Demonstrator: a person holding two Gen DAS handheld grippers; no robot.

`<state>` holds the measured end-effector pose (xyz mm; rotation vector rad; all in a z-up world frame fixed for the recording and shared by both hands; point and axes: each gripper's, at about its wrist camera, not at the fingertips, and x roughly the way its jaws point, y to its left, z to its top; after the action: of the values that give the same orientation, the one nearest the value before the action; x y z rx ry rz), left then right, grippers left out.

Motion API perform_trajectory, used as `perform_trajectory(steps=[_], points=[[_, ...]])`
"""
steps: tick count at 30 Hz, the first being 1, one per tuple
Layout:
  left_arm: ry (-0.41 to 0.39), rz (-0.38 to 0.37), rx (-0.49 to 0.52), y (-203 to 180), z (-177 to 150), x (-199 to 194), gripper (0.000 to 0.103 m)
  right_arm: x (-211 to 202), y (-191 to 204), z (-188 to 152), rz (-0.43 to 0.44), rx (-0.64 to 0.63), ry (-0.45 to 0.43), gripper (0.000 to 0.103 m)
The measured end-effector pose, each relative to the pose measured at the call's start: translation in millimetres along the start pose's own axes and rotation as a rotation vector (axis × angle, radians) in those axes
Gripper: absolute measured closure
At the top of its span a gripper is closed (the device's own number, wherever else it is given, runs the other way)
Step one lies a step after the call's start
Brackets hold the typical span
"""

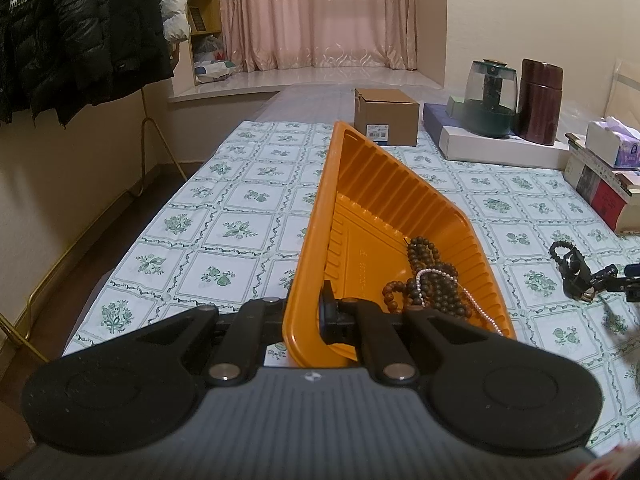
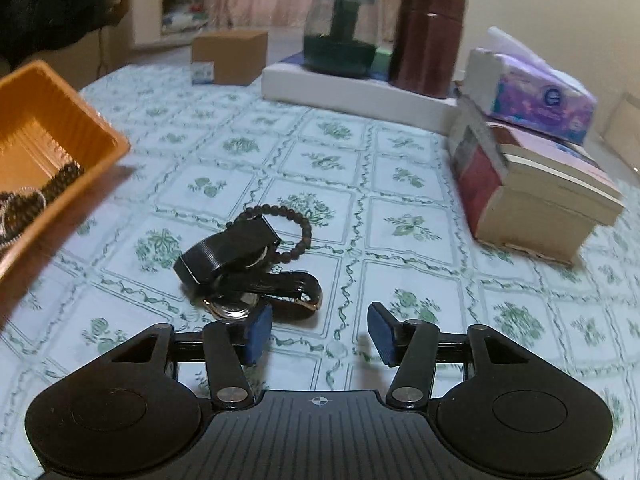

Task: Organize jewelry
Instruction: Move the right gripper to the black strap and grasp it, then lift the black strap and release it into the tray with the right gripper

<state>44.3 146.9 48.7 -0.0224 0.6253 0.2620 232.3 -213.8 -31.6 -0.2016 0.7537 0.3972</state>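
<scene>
My left gripper [image 1: 306, 316] is shut on the near rim of an orange plastic tray [image 1: 360, 200] and holds it tilted up on its side. Brown bead strands [image 1: 432, 276] and a thin pearl chain [image 1: 472, 300] lie heaped in the tray's lower corner. On the tablecloth lie a black wristwatch [image 2: 240, 272] and a black bead bracelet [image 2: 296, 224], also in the left wrist view [image 1: 576, 268]. My right gripper [image 2: 318, 332] is open and empty, just in front of the watch, its left pad [image 2: 258, 330] close to the watch face.
A cardboard box [image 1: 386, 116] stands at the far middle. A glass jar [image 2: 340, 28] and a brown canister [image 2: 430, 36] stand on a white slab [image 2: 352, 92]. A tissue pack [image 2: 532, 92] lies on stacked books [image 2: 532, 188] at right. Jackets [image 1: 72, 28] hang at left.
</scene>
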Motion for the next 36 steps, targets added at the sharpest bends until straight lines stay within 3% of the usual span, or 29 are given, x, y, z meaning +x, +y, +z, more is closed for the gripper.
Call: perform_trajectory(steps=[4, 7, 10, 16, 22, 36], points=[[0.002, 0.001, 0.0, -0.1, 0.9, 1.0, 0.097, 9.6, 3.7, 3.2, 0.046, -0.088, 0.004, 0.051], [0.001, 0.001, 0.0, 0.1, 1.0, 0.9, 0.097, 9.2, 5.0, 3.3, 0.06, -0.096, 0.02, 0.073], [0.0, 0.0, 0.001, -0.2, 1.1, 0.7, 0.097, 0.3, 6.7, 1.1, 0.058, -0.09, 0.014, 0.087], [-0.005, -0.001, 0.009, -2.6, 1.9, -1.2, 0.097, -28.3, 9.2, -3.8, 0.058, -0.01, 0.014, 0.088], [-0.006, 0.001, 0.012, -3.1, 1.2, -1.7, 0.096, -58.2, 11.6, -6.6, 0.046, 0.044, 0.007, 0.099], [-0.007, -0.001, 0.008, -3.7, 1.1, -2.0, 0.096, -94.7, 36.8, 14.1, 0.095, 0.032, -0.066, 0.099]])
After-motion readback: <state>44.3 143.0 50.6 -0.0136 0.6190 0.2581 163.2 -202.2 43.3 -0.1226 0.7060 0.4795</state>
